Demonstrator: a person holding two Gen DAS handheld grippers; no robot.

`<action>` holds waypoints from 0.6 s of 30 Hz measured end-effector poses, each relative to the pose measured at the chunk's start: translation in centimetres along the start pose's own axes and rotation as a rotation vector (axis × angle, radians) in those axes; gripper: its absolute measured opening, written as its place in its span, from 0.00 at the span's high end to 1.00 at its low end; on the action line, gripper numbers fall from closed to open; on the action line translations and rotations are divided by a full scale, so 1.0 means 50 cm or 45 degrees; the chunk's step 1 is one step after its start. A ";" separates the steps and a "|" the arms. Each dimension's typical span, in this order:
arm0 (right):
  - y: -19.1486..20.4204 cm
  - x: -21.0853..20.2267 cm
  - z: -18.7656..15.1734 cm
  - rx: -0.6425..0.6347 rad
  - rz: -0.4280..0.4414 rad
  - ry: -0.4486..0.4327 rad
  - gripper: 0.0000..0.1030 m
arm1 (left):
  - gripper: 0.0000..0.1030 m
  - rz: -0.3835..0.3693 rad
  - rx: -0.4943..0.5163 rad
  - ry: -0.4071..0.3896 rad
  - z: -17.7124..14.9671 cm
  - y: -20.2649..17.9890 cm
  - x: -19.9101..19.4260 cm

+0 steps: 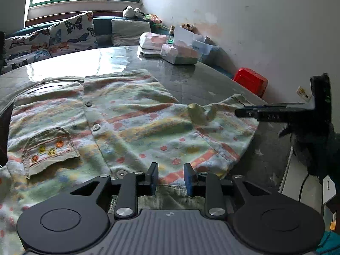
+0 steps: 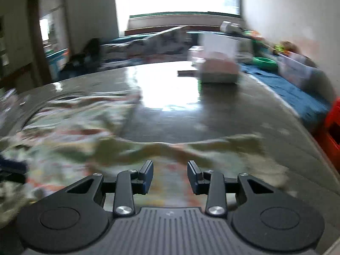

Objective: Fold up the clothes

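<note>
Nearest the left wrist camera, the left gripper [image 1: 171, 177] hovers with its blue-padded jaws apart and nothing clamped between them, just over the near hem of the pale green flannel shirt [image 1: 127, 123] with orange stripes, small flowers and grey buttons. That shirt lies spread front-up on the glossy grey stone table [image 1: 191, 78], its patch pocket [image 1: 50, 148] to the near left, which suits a fold made from the near edge. At the right, the short sleeve [image 1: 225, 114] lies rumpled and turned partly in over the body, and the right gripper [image 1: 246, 112] reaches in from the right just beside it, likely the reason the cloth sits bunched there. In the blurred right wrist view the right gripper's jaws also stand apart over the cloth, gripping nothing. Plastic-wrapped packages [image 1: 176, 51] sit at the far side, well apart from the shirt, so folding room seems ample.
</note>
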State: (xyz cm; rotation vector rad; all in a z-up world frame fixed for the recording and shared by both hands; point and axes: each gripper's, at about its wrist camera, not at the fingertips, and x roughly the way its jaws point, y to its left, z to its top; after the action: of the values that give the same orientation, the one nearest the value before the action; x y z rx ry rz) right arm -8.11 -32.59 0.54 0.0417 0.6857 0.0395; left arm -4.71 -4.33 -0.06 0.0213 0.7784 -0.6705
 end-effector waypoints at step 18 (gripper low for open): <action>-0.153 0.004 -0.027 0.165 -0.284 -0.014 0.56 | 0.38 0.073 -0.011 0.012 0.007 -0.006 0.012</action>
State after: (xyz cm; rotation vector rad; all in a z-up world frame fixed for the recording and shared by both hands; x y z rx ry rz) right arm -8.63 -40.21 -1.06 0.0897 0.6779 -0.2196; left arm -4.36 -4.97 -0.15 0.0387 0.7871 -0.6130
